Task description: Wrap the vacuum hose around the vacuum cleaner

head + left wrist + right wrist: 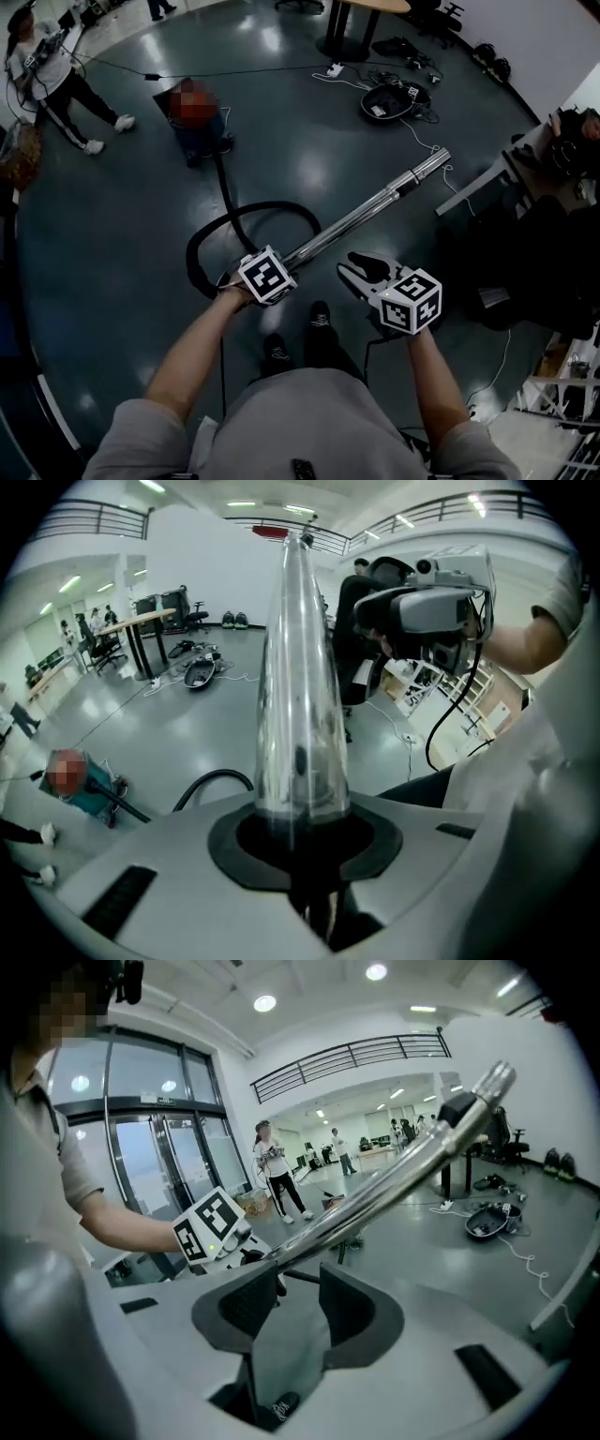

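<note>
Left tool [300,841] clamps wand [298,696]; hose [211,782] loops beyond.

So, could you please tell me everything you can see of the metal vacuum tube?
The metal vacuum tube is a long, straight, shiny chrome pipe made of telescoping sections, narrowest at its far end. It is held off the floor, slanting up and to the right in the head view. The left gripper has its tongs shut on the near end, where the black hose looping on the floor seems to meet it. The right gripper is beside it, tongs open and empty.
</note>
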### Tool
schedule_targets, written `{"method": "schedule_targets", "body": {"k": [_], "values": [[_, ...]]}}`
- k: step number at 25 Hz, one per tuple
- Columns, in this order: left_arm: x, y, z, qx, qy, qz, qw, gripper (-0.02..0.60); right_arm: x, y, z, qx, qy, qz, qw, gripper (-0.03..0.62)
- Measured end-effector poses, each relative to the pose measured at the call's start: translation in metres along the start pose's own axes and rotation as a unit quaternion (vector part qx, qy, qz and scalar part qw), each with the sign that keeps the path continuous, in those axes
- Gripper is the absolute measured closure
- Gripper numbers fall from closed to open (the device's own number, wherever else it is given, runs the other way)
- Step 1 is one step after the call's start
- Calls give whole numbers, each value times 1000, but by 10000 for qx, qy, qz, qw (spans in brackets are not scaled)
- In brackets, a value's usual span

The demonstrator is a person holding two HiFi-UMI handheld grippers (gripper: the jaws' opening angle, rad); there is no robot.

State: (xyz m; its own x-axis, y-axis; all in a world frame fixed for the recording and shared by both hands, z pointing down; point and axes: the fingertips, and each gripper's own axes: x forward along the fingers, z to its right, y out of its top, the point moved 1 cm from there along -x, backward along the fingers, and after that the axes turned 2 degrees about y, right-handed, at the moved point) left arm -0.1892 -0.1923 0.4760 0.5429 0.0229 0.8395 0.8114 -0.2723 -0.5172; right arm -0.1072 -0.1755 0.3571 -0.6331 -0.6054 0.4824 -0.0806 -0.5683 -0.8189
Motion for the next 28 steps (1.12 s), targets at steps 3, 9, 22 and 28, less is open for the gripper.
{"method": "schedule_targets", "body": {"k": [3,9,22,28], "values": [[2,9,-19,-423,156,94,9989,489,27,7,27,477,290,84,9984,413],[7,11,-42,-1259,492,284,9904,491,77,30,48,1550,1006,328,9822,338],[26,41,-60,-2258,882,540,9687,492,160,87,84,2950,1489,893,9396,338],[32,39,-55,-2339,1148,444,9644,494,169,106,92,2988,1591,1148,9339,340]]}}
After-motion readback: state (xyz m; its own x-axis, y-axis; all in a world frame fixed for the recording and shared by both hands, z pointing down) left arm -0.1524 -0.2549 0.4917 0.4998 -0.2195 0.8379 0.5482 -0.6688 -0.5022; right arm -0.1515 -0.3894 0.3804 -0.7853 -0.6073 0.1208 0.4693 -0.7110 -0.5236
